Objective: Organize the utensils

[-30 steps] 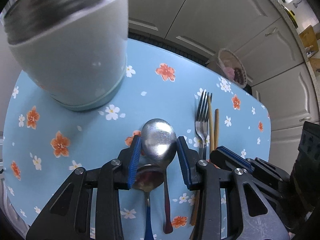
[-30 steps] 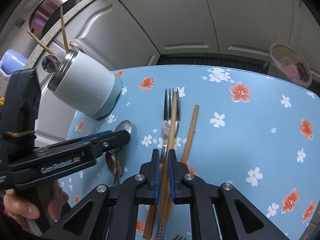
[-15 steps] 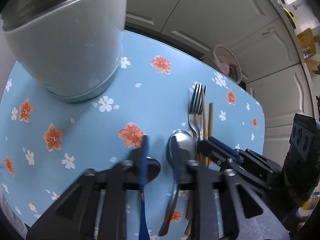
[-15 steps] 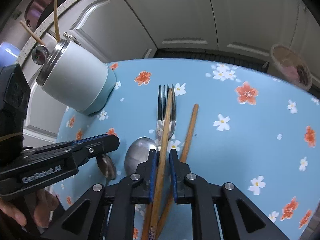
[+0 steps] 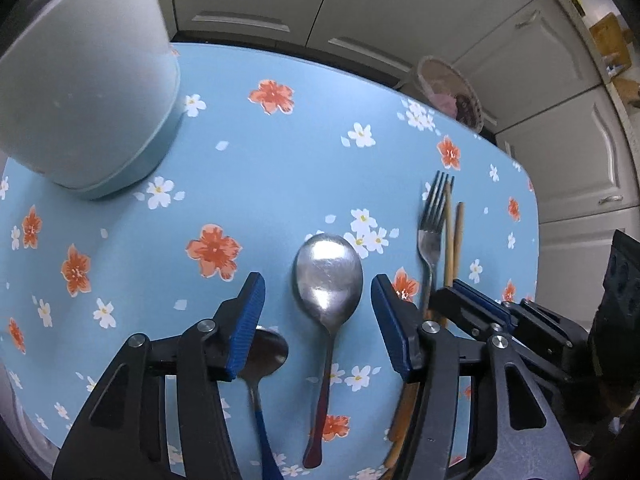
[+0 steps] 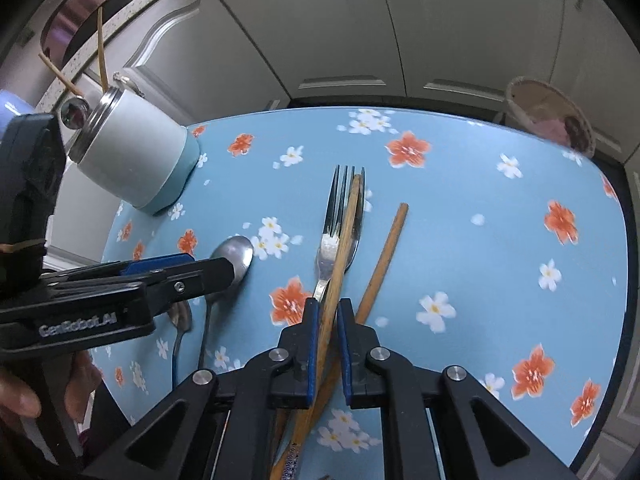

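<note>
My left gripper (image 5: pixel 316 284) points down at the table and its jaws are opening. A large steel spoon (image 5: pixel 329 270) with a red handle lies between them, clear of both pads. A small blue-handled spoon (image 5: pixel 264 354) lies partly under the left finger. To the right lie a fork (image 5: pixel 431 224) and two wooden chopsticks. My right gripper (image 6: pixel 328 314) is shut on one chopstick (image 6: pixel 346 224), which slants across the fork (image 6: pixel 334 236). The second chopstick (image 6: pixel 386 252) rests just right of it. A white cup (image 6: pixel 134 152) with a blue base stands at the far left and holds two chopsticks.
The table (image 5: pixel 304 140) wears a blue flowered cloth and ends in a rounded far edge (image 6: pixel 440 114). White cabinet doors (image 6: pixel 360 20) stand beyond it. A round basket (image 6: pixel 548 114) sits past the far right corner. A hand (image 6: pixel 24 396) holds the left gripper (image 6: pixel 224 268).
The left gripper carried the large spoon right, toward the fork, then spread its jaws off the bowl. The spoon now lies free. The right gripper shifted a little, chopstick still clamped.
</note>
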A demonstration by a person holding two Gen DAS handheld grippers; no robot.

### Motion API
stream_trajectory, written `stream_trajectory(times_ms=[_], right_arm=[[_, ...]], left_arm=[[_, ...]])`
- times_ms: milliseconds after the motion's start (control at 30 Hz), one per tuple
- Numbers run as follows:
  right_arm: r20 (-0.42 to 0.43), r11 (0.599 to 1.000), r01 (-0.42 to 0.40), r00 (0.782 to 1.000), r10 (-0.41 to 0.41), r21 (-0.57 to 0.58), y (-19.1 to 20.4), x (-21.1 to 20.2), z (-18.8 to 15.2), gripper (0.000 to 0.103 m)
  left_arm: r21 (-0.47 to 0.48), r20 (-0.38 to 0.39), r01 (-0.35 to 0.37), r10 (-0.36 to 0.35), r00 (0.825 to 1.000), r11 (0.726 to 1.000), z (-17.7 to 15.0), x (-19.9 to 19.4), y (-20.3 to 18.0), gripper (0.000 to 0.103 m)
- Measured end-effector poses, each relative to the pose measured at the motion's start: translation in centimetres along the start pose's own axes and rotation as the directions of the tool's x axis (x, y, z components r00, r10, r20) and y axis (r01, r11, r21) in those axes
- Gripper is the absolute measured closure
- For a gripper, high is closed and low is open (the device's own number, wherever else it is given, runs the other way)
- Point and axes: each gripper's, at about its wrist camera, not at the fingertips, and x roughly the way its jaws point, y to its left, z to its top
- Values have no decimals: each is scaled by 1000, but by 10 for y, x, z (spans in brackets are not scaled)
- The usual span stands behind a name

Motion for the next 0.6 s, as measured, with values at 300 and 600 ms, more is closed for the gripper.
stream_trajectory(times_ms=[300,600], right_arm=[[28,997,-59,998,57,50,-10,-5,-4,95],[23,996,-48,999,47,72,-10,3,0,94]], left_arm=[[48,26,-46,44,999,998,-5,4,-19,48],[68,51,-13,9,999,998,-4,4,-17,80]])
